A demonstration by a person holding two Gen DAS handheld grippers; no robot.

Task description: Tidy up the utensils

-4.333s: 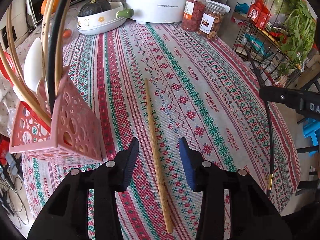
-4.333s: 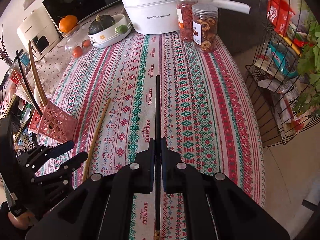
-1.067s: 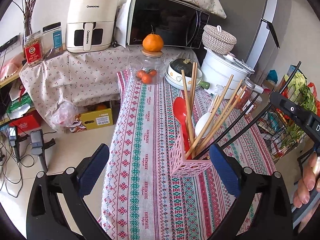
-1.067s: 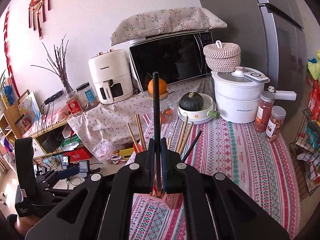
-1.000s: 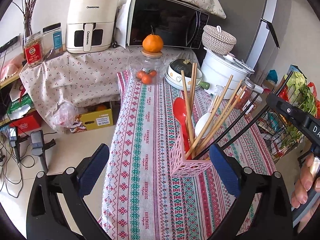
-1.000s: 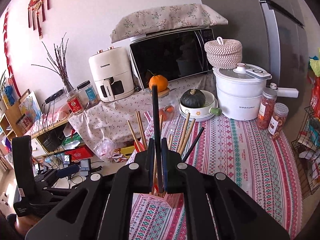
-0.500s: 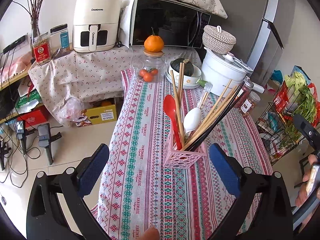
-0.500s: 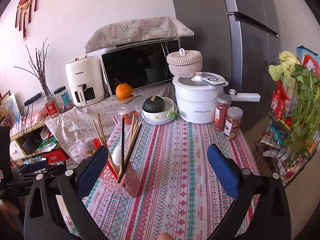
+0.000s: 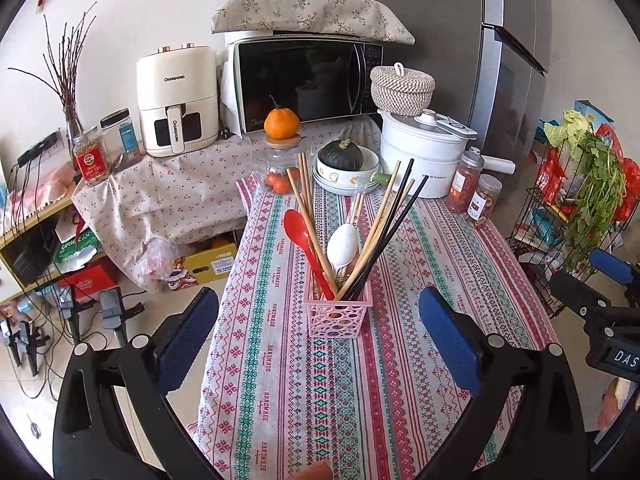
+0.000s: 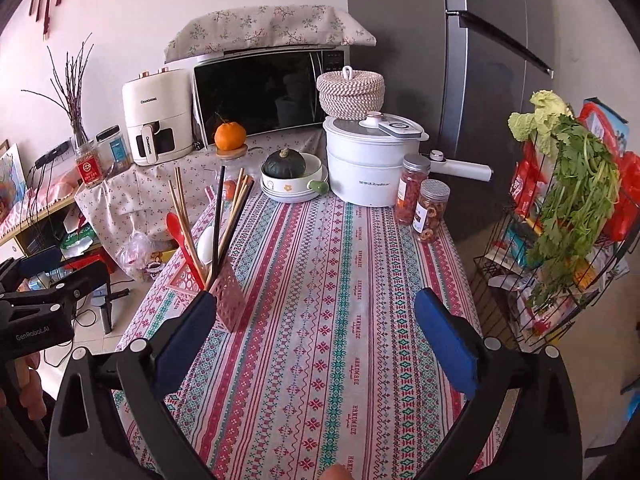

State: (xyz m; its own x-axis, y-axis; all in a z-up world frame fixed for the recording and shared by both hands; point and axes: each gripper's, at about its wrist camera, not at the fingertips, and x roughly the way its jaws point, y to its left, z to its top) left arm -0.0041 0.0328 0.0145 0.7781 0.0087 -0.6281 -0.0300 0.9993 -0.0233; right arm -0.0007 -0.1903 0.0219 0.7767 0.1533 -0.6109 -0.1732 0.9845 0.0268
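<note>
**Q:** Gripper state, and where are the utensils?

**Me:** My left gripper (image 9: 320,332) is spread wide, empty. My right gripper (image 10: 316,332) likewise, holding nothing. The chopsticks (image 9: 384,224), red spoon (image 9: 300,232) and white spoon (image 9: 343,242) all stand in the pink holder (image 9: 338,318), mid-surface, left of centre. No loose pieces visible on the striped cloth (image 9: 440,248).

**Q:** Handling?

**Me:** Judging by looks: chopsticks light, stiff, thin, likely to roll; best pinched mid-shaft. Holder is light perforated plastic, top-heavy, tips easily; take it low on a wall.

**Q:** Legible writing?

**Me:** "HANDMADE" along the cloth; "CHANGHONG" on the air fryer (image 9: 176,100); "GenRobot.AI" on the left gripper's body.
</note>
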